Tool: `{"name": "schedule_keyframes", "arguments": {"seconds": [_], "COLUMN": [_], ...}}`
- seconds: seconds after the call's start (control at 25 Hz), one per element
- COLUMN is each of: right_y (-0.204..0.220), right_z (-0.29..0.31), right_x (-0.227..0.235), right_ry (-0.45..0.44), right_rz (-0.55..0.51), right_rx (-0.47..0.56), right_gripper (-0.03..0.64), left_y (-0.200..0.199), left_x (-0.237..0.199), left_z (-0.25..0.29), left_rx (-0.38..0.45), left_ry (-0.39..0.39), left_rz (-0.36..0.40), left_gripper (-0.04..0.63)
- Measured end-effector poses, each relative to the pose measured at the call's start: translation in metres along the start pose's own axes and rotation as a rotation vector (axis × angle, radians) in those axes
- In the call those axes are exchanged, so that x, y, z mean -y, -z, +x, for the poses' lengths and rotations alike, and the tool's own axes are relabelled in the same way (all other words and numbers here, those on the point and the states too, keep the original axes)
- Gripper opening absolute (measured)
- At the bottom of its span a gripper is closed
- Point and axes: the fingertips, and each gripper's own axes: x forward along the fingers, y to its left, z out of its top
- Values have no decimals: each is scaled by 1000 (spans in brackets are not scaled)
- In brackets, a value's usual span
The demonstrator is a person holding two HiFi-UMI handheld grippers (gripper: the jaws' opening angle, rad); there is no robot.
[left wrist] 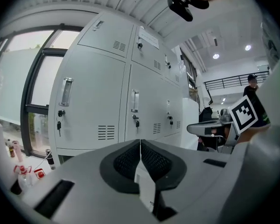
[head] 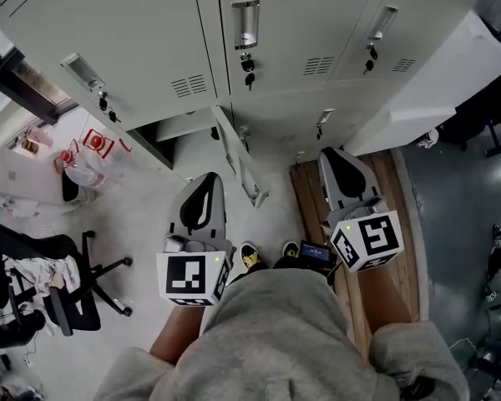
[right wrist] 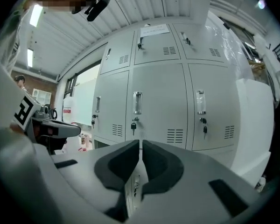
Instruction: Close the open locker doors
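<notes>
off-white lockers (head: 301, 23) among greys and black
the open locker door (head: 238, 161) is the same off-white; the left gripper (head: 207, 178) and right gripper (head: 334, 153) are light grey with black pads (head: 196, 211), each carrying a cube (head: 192, 276) of black squares on white. the sweater (head: 275, 332) is mottled grey, the office chair (head: 67, 299) black, the wooden strip (head: 305, 211) brown with grain, the floor (head: 142, 224) pale grey.

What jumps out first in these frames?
The one open locker door in the bottom row stands swung out toward the person, while the closed doors around it sit flush. Just in front of it, the left gripper and the right gripper point toward it, both shut with nothing between their jaws. Keys hang in the locks of the row above.
</notes>
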Motion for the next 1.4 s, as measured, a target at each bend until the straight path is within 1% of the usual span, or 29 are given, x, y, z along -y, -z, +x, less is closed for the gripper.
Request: {"name": "schedule_keyframes", "arguments": {"seconds": [0.12, 0.24, 0.4, 0.68, 0.8, 0.92, 1.04, 1.12, 1.28, 1.4], "right_y": [12, 17, 22, 30, 32, 44, 67, 82, 103, 122], "right_z": [-2, -2, 0, 4, 9, 15, 20, 25, 33, 35], "right_x": [-4, -9, -14, -24, -29, -38, -43, -46, -62, -77], "right_ry": [-12, -25, -33, -42, -51, -86, -111, -131, -225, -289], "right_rz": [26, 20, 22, 14, 1, -10, 4, 34, 109, 125], "right_rx": [-22, -30, -42, -70, -78, -110, -163, -198, -252, -310], "right_gripper": [41, 41, 41, 41, 41, 41, 43, 43, 48, 94], "left_y": [12, 18, 28, 37, 39, 42, 47, 48, 53, 58], "left_x": [1, -6, -9, -13, -19, -26, -32, -37, -47, -51], "left_z": [-3, -8, -13, -16, -17, -19, -23, -25, -32, -38], "left_rx": [-15, -20, -42, -69, -65, -65, -70, -71, -79, -89], "left_ry": [-5, -37, -52, -48, -51, -60, -65, -75, -102, -122], "left_rz": [-12, -17, -17, -13, -30, -43, -53, -53, -56, -63], "left_gripper": [17, 17, 17, 17, 17, 17, 17, 17, 17, 17]}}
